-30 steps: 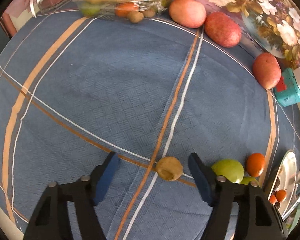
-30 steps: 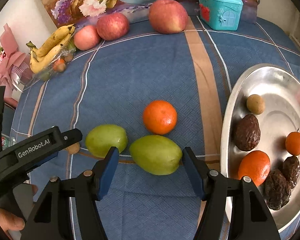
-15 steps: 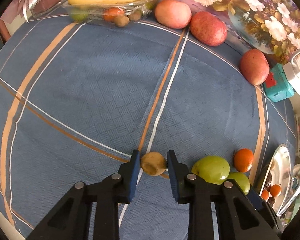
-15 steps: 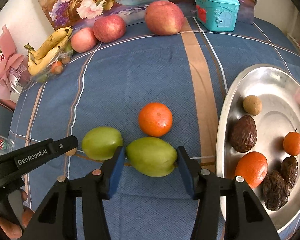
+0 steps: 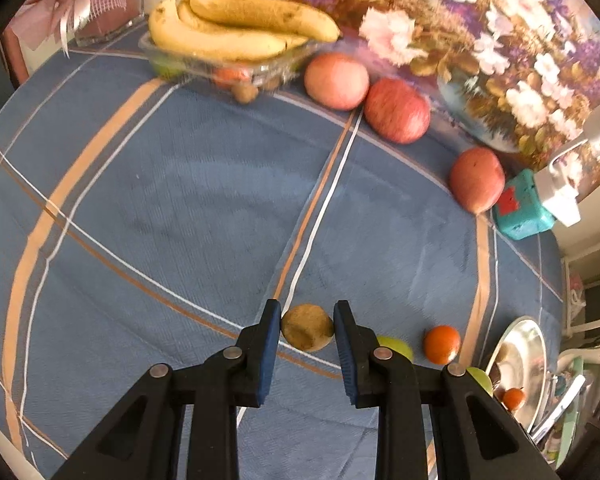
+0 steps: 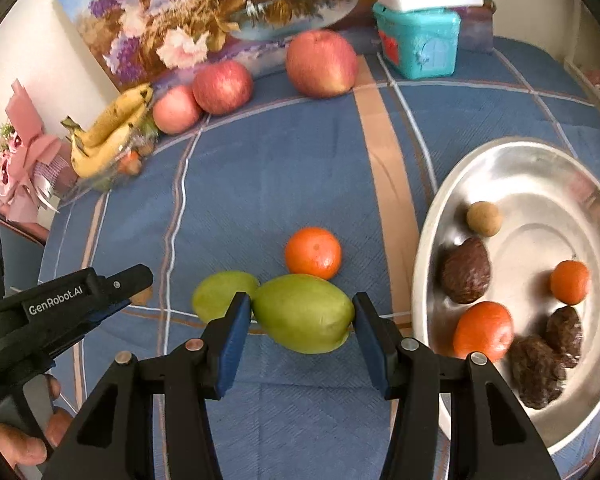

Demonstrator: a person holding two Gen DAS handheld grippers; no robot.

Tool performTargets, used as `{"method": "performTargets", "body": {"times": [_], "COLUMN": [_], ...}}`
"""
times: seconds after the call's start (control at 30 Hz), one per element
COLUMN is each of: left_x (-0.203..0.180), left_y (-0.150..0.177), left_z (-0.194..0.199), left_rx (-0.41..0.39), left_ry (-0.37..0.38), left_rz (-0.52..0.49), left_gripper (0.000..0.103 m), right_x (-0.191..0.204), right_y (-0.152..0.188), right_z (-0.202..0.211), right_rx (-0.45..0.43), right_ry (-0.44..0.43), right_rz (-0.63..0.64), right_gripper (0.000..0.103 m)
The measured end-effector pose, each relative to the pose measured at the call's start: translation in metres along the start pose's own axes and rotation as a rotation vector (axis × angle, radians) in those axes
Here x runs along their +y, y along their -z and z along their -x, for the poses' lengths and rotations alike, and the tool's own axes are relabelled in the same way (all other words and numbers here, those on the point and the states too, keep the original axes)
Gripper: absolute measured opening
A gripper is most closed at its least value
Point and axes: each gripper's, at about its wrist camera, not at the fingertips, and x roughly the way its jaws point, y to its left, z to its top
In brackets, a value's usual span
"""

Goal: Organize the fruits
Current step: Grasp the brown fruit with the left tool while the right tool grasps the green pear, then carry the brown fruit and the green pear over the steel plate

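Right gripper [image 6: 302, 316] jaws pinch the green mango [image 6: 303, 312] end-to-end, steel tray [image 6: 432, 240] just right; left gripper [image 5: 307, 326] jaws pinch a small brown fruit [image 5: 307, 327].

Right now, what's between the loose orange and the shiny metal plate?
Nothing but tablecloth. In the right wrist view, only blue cloth with a tan stripe lies between the orange and the metal plate.

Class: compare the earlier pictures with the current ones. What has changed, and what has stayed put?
Both grippers closed on fruit and lifted it: the left gripper on the small brown fruit, the right gripper on the green mango. The other green fruit, orange and metal plate stayed put.
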Motion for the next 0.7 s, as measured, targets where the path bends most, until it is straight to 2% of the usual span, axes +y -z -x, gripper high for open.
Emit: {"method": "performTargets", "body": {"times": [0.23,0.4,0.6,0.7], "left_x": [-0.005,-0.023,-0.054,-0.069], "left_y": [-0.008,-0.016,-0.022,-0.02], "left_z": [0.012,0.008,0.01,0.007], "left_rx": [-0.05,-0.053,-0.048,-0.042], "left_ry": [0.002,-0.002,0.015,0.049], "left_rz": [0.004,-0.011,-0.052,-0.055], "left_gripper": [0.029,0.029,0.029,0.029], "right_x": [0.009,0.01,-0.01,-0.027], "right_y": [-0.012,-0.023,-0.034,-0.037], "right_z": [0.018,0.025,0.032,0.036], "right_rx": [-0.034,-0.06,-0.083,-0.097], "right_ry": [0.014,0.024,0.06,0.085], "right_rz": [-0.009,-0.011,-0.046,-0.08], "right_gripper": [0.054,0.054,0.054,0.054]}}
